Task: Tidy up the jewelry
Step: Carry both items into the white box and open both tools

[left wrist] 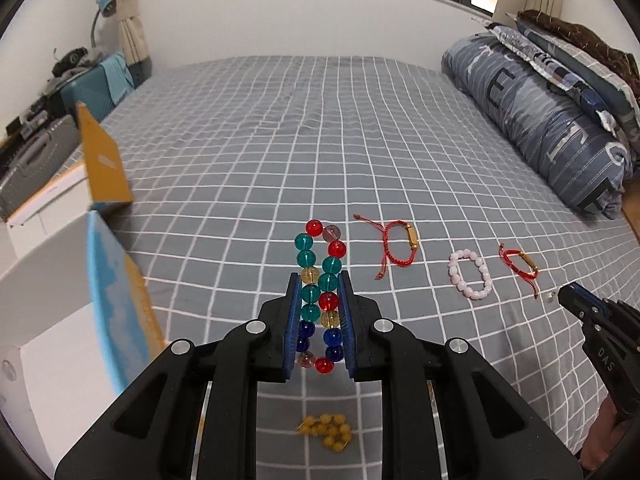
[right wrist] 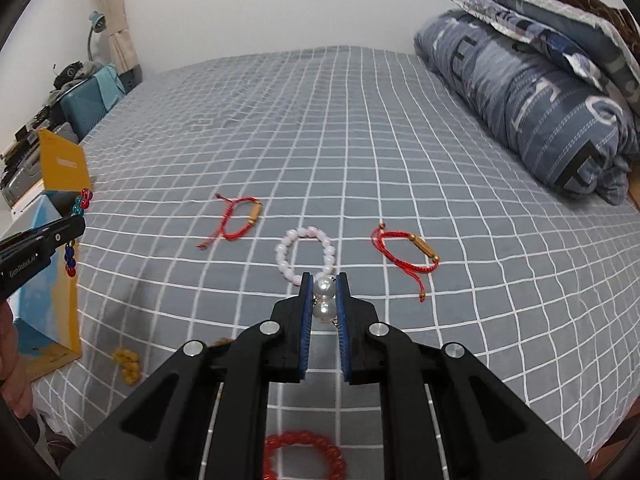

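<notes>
My left gripper point(left wrist: 319, 280) is shut on a multicoloured glass bead bracelet point(left wrist: 320, 264) and holds it above the bed; it also shows in the right wrist view point(right wrist: 78, 216). My right gripper point(right wrist: 324, 278) is shut on two white pearl beads point(right wrist: 324, 298). On the grey checked sheet lie a pink bead bracelet point(right wrist: 306, 254), two red cord bracelets point(right wrist: 236, 222) point(right wrist: 404, 254), a yellow bead bracelet point(left wrist: 328, 430) and a red bead bracelet point(right wrist: 304, 456). The open yellow and blue box point(left wrist: 108, 292) stands at the left.
A rolled blue duvet point(left wrist: 540, 120) and pillows lie along the right side of the bed. A suitcase point(left wrist: 96, 88) and clutter stand beyond the bed's left edge. The grey checked sheet point(left wrist: 280, 140) stretches to the far wall.
</notes>
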Action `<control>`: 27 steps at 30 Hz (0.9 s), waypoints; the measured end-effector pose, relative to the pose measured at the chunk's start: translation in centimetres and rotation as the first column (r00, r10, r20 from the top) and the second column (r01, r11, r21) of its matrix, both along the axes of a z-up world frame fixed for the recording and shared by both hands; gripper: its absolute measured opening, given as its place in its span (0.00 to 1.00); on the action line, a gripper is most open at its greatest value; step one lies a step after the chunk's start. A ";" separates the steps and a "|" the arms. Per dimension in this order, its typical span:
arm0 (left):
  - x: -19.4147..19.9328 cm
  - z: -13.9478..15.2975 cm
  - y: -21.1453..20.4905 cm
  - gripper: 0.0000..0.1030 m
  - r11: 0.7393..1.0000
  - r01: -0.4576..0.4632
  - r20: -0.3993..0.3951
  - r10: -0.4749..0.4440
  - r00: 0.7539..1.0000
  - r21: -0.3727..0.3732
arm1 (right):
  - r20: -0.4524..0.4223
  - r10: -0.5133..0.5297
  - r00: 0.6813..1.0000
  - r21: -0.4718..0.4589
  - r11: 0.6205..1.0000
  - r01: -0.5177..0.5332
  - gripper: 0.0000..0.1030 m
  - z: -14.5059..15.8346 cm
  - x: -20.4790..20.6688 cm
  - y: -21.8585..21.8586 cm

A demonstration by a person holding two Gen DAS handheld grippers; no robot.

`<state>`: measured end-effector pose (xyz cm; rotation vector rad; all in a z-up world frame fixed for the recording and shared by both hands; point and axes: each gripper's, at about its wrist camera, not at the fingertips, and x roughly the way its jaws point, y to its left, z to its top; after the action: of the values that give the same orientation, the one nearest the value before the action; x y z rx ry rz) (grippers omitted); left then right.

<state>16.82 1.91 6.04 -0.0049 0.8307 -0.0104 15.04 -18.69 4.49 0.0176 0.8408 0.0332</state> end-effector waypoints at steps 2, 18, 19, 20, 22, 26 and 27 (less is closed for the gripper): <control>-1.0 0.7 0.6 0.17 1.000 -0.005 0.011 0.005 1.000 0.002 | 0.009 0.011 1.000 -0.001 1.000 -0.011 0.10 0.6 -0.4 0.9; -9.9 6.3 14.0 0.17 0.974 -0.228 0.083 0.228 0.970 -0.015 | 0.073 0.233 0.970 0.010 0.972 -0.234 0.10 5.4 -2.3 16.8; -10.4 6.2 15.3 0.17 0.968 -0.250 0.080 0.251 0.965 -0.018 | 0.076 0.251 0.965 0.011 0.968 -0.252 0.10 5.6 -2.4 17.9; -11.0 5.9 17.0 0.17 0.960 -0.279 0.071 0.280 0.957 -0.023 | 0.080 0.273 0.959 0.007 0.962 -0.274 0.10 5.9 -2.6 19.5; -11.8 5.5 19.3 0.17 0.948 -0.316 0.058 0.317 0.947 -0.025 | 0.083 0.322 0.943 -0.003 0.946 -0.323 0.10 6.1 -3.0 22.7; -13.6 4.8 23.9 0.17 0.919 -0.394 0.040 0.395 0.918 -0.028 | 0.072 0.409 0.910 -0.011 0.912 -0.409 0.10 6.1 -3.5 28.7; -14.0 4.5 25.2 0.17 0.909 -0.415 0.031 0.416 0.909 -0.029 | 0.064 0.432 0.900 -0.012 0.902 -0.432 0.10 5.8 -3.6 30.4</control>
<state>2.78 27.07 10.50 -0.2029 0.7791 0.3828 11.43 11.67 10.31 -0.1684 0.7661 0.4529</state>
